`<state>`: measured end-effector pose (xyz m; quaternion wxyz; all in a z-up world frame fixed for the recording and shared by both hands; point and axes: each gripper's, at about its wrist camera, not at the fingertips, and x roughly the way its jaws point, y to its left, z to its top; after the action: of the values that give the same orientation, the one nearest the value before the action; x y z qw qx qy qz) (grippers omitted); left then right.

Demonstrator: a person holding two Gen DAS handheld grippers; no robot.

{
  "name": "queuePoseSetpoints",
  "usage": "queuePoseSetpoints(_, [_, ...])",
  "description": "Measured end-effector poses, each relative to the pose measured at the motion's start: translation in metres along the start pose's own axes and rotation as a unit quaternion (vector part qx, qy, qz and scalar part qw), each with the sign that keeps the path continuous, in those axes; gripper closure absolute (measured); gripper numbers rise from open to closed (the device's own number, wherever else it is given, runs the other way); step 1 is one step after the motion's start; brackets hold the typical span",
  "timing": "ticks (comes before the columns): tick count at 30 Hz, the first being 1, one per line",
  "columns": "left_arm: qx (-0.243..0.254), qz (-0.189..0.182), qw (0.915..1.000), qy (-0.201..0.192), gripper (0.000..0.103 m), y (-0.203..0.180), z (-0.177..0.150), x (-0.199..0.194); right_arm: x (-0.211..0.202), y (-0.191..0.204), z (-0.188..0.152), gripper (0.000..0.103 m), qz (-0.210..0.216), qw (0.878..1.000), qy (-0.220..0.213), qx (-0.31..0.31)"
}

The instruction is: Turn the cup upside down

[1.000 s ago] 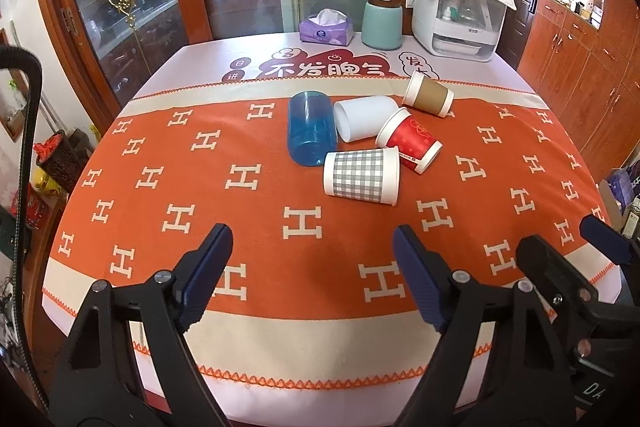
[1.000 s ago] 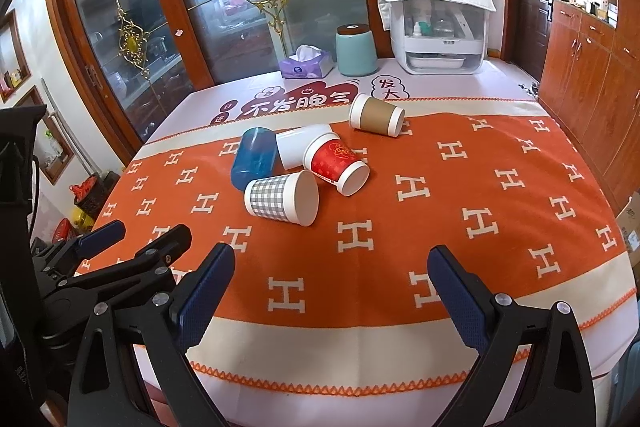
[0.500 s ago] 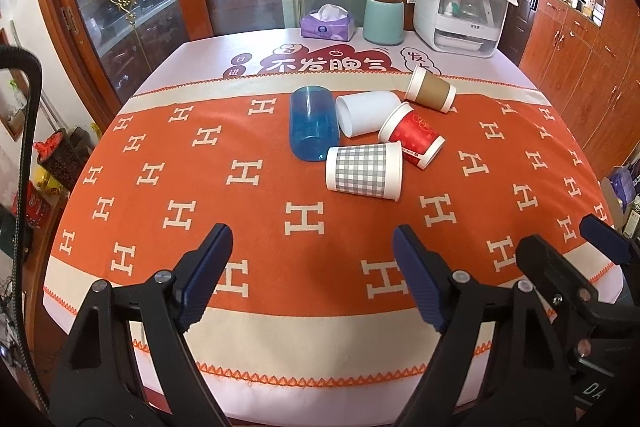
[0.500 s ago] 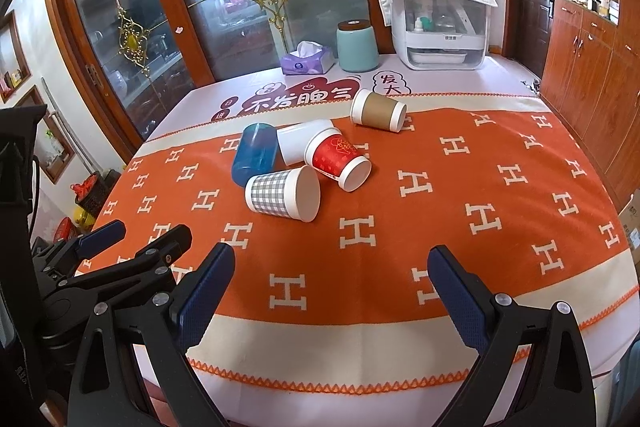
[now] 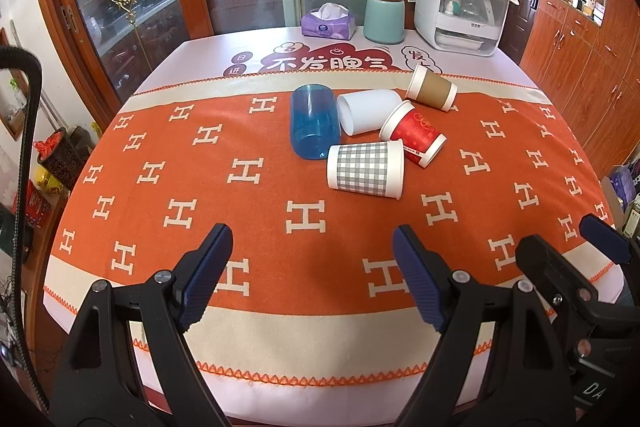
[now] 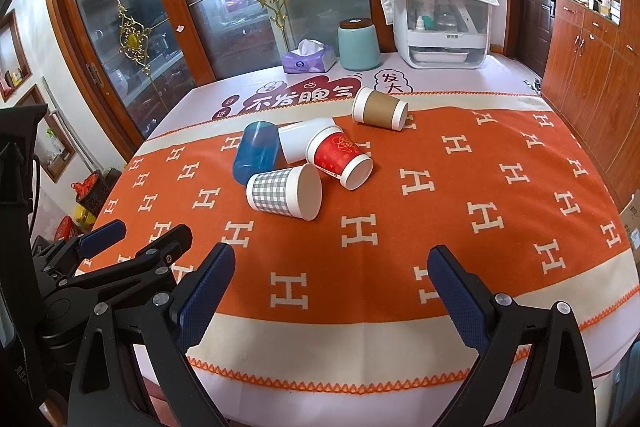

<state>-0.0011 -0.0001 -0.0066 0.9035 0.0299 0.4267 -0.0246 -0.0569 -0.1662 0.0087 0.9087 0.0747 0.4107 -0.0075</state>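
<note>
Several cups lie on their sides in a cluster on the orange cloth: a blue plastic cup point(image 5: 314, 123) point(image 6: 256, 155), a white cup point(image 5: 368, 111) point(image 6: 300, 139), a red cup point(image 5: 414, 133) point(image 6: 340, 155), a grey checked cup point(image 5: 366, 169) point(image 6: 282, 191) and a brown cup point(image 5: 432, 93) point(image 6: 380, 109) set apart behind. My left gripper point(image 5: 310, 275) is open and empty, near the table's front edge, well short of the cups. My right gripper point(image 6: 332, 291) is open and empty, beside the left one.
At the table's back stand a purple tissue box point(image 5: 328, 25), a teal canister point(image 5: 384, 17) and a white appliance with a cloth on top point(image 5: 460, 11). Glass doors stand behind, wooden cabinets point(image 6: 592, 75) to the right. The left gripper shows at the lower left of the right wrist view point(image 6: 120, 259).
Both grippers have drifted slightly, so the cups sit a little lower in both views. Both stay open. The cups have not moved.
</note>
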Motion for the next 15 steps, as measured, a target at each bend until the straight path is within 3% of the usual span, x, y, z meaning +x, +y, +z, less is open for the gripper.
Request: queuePoseSetpoints(15, [-0.001, 0.003, 1.0000, -0.005, 0.022, 0.0000, 0.0007, -0.0016, 0.0026, 0.0025, 0.0003, 0.005, 0.001, 1.000, -0.003, -0.005])
